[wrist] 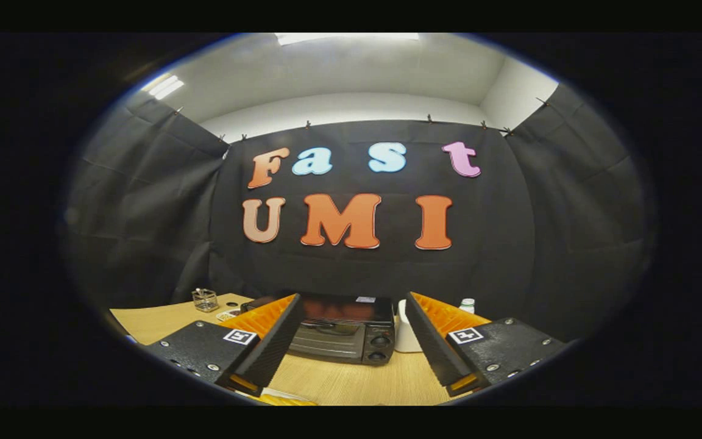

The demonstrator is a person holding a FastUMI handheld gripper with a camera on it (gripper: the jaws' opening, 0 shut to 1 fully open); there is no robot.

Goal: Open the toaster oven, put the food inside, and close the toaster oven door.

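Gripper (351, 332) first, as the gripper view shows it: its two fingers stand wide apart with nothing between them, so it holds nothing. Straight ahead, framed in that gap and well beyond the fingertips, sits the toaster oven (342, 332) on the wooden table (351, 381), its glass door shut and upright, two round knobs (379, 347) stacked down its right side. A white container (406, 332) stands just beside the oven on that side, with a small bottle (467, 303) further right behind the right finger. Off to the left, near the booth wall, is a clear little box (205, 299). Something pale and yellowish (281, 397) lies on the table close under the left finger (possibly the food, though too little of it shows to tell).

By my reading the task has hardly begun: the door is not yet opened. The risks lie in the approach. Coming in too far right could knock the white container or catch the knobs instead of the door handle, and a pull on the door that is not matched to its hinge might drag the light oven across the table.

As for pose, the gripper is held roughly level, raised a little over the table, aimed squarely at the oven front.
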